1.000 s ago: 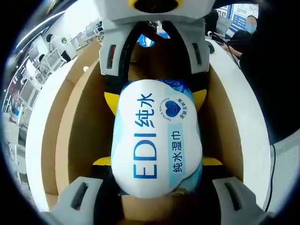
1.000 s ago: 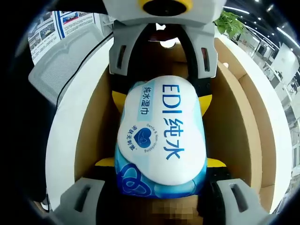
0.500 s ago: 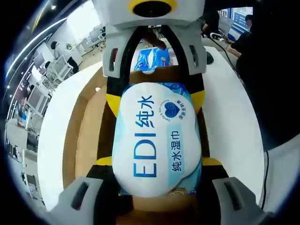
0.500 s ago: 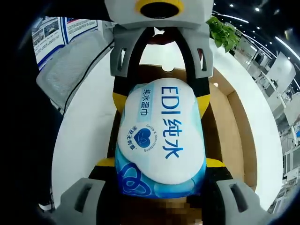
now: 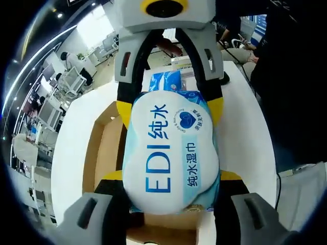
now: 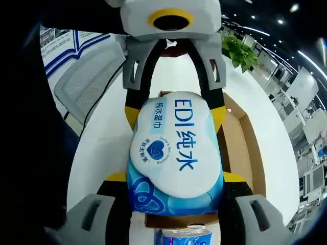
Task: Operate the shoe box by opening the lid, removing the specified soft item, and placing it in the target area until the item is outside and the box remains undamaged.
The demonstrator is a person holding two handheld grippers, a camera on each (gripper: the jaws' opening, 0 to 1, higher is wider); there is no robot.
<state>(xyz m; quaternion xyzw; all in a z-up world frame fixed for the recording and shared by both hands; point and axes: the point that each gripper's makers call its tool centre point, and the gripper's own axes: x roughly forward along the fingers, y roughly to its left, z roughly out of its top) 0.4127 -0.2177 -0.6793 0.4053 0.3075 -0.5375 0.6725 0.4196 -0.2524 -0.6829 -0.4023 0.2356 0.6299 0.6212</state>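
Wipes pack (image 5: 171,153) fills the centre of the left gripper view, its white and blue wrapper printed "EDI", held up over an open cardboard shoe box (image 5: 104,153) that lies on a white round table (image 5: 66,148). The left gripper (image 5: 171,224) rises from the bottom of that frame with its fingers (image 5: 110,176) pinching the near end of the pack, while the right gripper (image 5: 168,99) comes down from the top of the frame and clamps the far end. A second blue pack (image 5: 166,80) lies on the table past the box, at upper centre. In the right gripper view the same wipes pack (image 6: 173,153) sits mid-frame between both grippers, the box (image 6: 240,148) at right beneath it, an office chair (image 6: 89,76) at upper left and a green plant (image 6: 237,48) at upper right.
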